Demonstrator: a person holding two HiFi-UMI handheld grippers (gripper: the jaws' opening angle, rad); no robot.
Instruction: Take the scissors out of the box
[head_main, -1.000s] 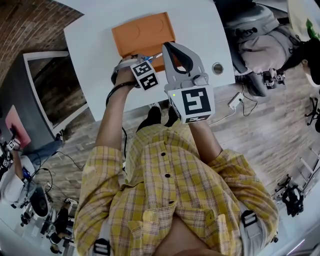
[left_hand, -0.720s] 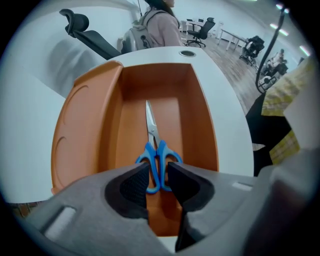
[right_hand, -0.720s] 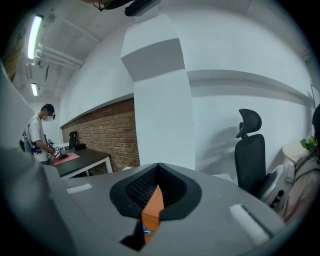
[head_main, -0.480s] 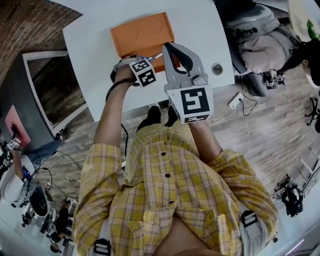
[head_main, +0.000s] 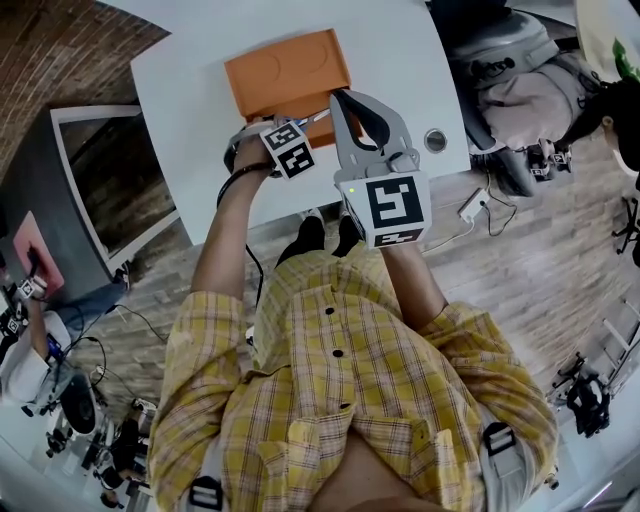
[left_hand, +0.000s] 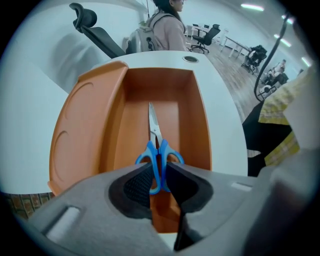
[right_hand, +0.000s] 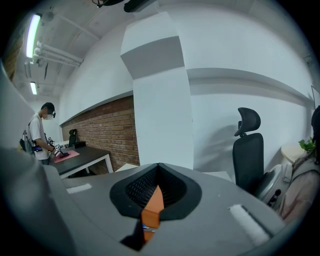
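Scissors (left_hand: 155, 145) lie flat in the orange box (left_hand: 200, 115). The left fingers (left_hand: 135, 187) have just been closing and now pinch the blue handles. The right fingers (right_hand: 175, 192) hold the box's edge. If the pinch is weak, the scissors may slip and fall back in.

Head camera peers steeply down onto the table (head_main: 190, 90). Left gripper (left_hand: 159, 182) camera hangs close over the orange box (left_hand: 90, 125), also seen from above; right gripper (right_hand: 154, 202) camera faces level across the room.
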